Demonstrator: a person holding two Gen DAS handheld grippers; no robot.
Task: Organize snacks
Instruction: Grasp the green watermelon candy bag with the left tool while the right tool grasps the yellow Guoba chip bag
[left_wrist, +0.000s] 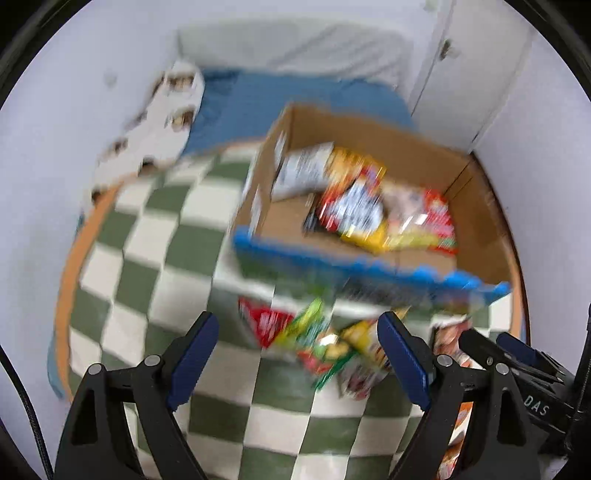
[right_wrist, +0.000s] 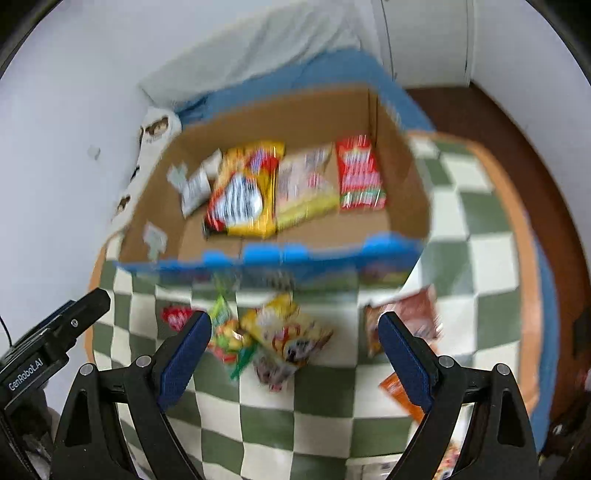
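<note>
Both views are motion-blurred. An open cardboard box (left_wrist: 476, 206) (right_wrist: 317, 110) with a blue front edge stands on a green-and-white checkered rug. Inside it lie several snack packets: a yellow-red bag (right_wrist: 243, 192), a pale pink-yellow packet (right_wrist: 306, 184) and a red packet (right_wrist: 360, 173). In front of the box, loose snack bags (left_wrist: 321, 343) (right_wrist: 284, 336) lie on the rug, with a brown packet (right_wrist: 410, 314) further right. My left gripper (left_wrist: 297, 347) hangs open above the loose bags, holding nothing. My right gripper (right_wrist: 295, 343) is open over the same pile, also holding nothing.
The checkered rug (left_wrist: 155, 236) (right_wrist: 476, 206) has an orange border. A blue blanket (left_wrist: 280, 99) and a white pillow (left_wrist: 295, 44) lie behind the box. A white patterned cloth (left_wrist: 155, 125) runs along the left wall. An orange packet (right_wrist: 397, 391) lies at the lower right. Dark floor (right_wrist: 491, 122) borders the rug.
</note>
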